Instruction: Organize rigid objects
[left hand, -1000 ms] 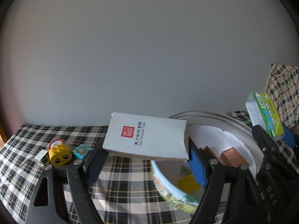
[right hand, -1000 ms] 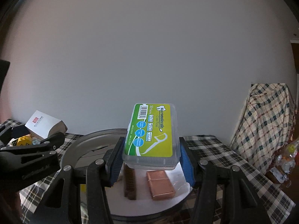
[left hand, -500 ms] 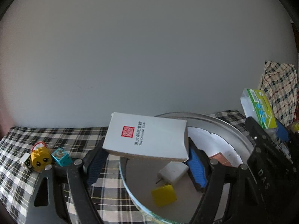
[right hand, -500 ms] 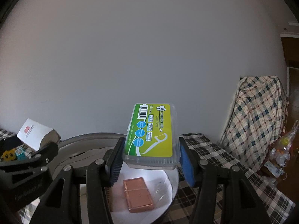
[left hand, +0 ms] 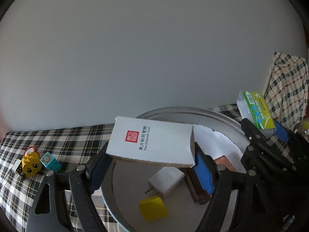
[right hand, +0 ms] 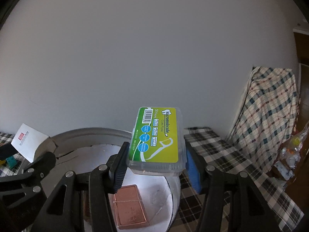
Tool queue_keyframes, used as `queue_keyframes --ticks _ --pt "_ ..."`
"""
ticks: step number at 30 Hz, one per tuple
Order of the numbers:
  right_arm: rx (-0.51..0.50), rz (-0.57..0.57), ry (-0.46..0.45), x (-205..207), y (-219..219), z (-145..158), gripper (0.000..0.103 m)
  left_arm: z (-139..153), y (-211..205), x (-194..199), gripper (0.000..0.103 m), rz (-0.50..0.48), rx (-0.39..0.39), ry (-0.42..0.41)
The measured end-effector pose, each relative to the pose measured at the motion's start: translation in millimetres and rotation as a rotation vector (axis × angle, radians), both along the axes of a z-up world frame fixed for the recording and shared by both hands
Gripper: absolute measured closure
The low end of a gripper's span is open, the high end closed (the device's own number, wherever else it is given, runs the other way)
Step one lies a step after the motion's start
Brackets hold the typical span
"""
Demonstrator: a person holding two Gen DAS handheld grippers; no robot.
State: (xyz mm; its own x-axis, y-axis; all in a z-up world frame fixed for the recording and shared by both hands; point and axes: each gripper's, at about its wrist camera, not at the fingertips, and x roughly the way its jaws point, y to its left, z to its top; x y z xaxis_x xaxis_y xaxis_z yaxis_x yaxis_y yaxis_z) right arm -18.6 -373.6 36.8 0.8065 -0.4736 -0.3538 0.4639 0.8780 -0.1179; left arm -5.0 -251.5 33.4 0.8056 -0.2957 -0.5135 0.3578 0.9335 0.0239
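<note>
My left gripper (left hand: pixel 152 166): jaws clamped on white card box (left hand: pixel 152 141), held over round tin (left hand: pixel 218 116). My right gripper (right hand: pixel 154 166): jaws clamped on floss-pick case (right hand: pixel 157 139), above tin's white liner. Copper box (right hand: pixel 130 206), yellow block (left hand: pixel 152 208), white charger (left hand: pixel 167 179) lie inside tin.

I am holding the flat white cardboard box with a red seal (left hand: pixel 152 143) between my left gripper (left hand: pixel 148 166) pads, above the near left part of the round metal tin (left hand: pixel 222 116). Inside the tin, under the box, a white plug-in charger block (left hand: pixel 167 179) is lying just behind a small yellow cube (left hand: pixel 153 208), with a brown bristle brush (left hand: pixel 197 185) to their right and a flat copper-coloured rectangular case (right hand: pixel 130 206) beyond it. My right gripper (right hand: pixel 156 166) is clamping the clear plastic floss-pick case with a green and yellow label (right hand: pixel 157 139) over the tin's right side. Far left on the black-and-white checked tablecloth (left hand: pixel 73 141), a yellow toy brick with a face (left hand: pixel 30 163) is sitting beside a teal toy brick (left hand: pixel 49 160).
</note>
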Motion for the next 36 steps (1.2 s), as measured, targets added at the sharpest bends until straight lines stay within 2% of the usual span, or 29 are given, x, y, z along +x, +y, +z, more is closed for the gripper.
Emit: queue_keyframes --ticks 4,15,20,22,26,27,29,31,32,36 --pt "0.009 0.019 0.06 11 -5 -7 0.046 -5 -7 10 0.024 0.001 0.024 0.046" --pt "0.036 0.067 0.148 22 -10 -18 0.046 -9 -20 28 0.024 0.023 0.102 0.122" --pt "0.046 0.088 0.181 27 -7 -23 0.046 -12 -29 38 0.023 0.028 0.137 0.196" --pt "0.047 0.096 0.196 30 -7 -26 0.046 -11 -28 39 0.018 0.039 0.163 0.205" --pt "0.074 0.139 0.198 30 -12 -26 0.044 -5 -24 33 0.012 0.05 0.138 0.172" --pt "0.087 0.148 0.203 30 -13 -26 0.042 -1 -22 27 0.01 0.052 0.13 0.139" --pt "0.103 0.159 0.201 29 -15 -25 0.034 9 -17 13 0.0 0.083 0.147 0.021" --pt "0.105 0.164 0.162 23 -15 -19 0.027 11 -15 5 0.0 0.09 0.145 -0.044" --pt "0.106 0.159 0.141 20 -15 -17 0.02 13 -14 2 0.0 0.081 0.13 -0.052" --pt "0.091 0.121 0.057 5 -15 -9 0.012 11 -3 -4 0.0 0.059 0.063 -0.02"
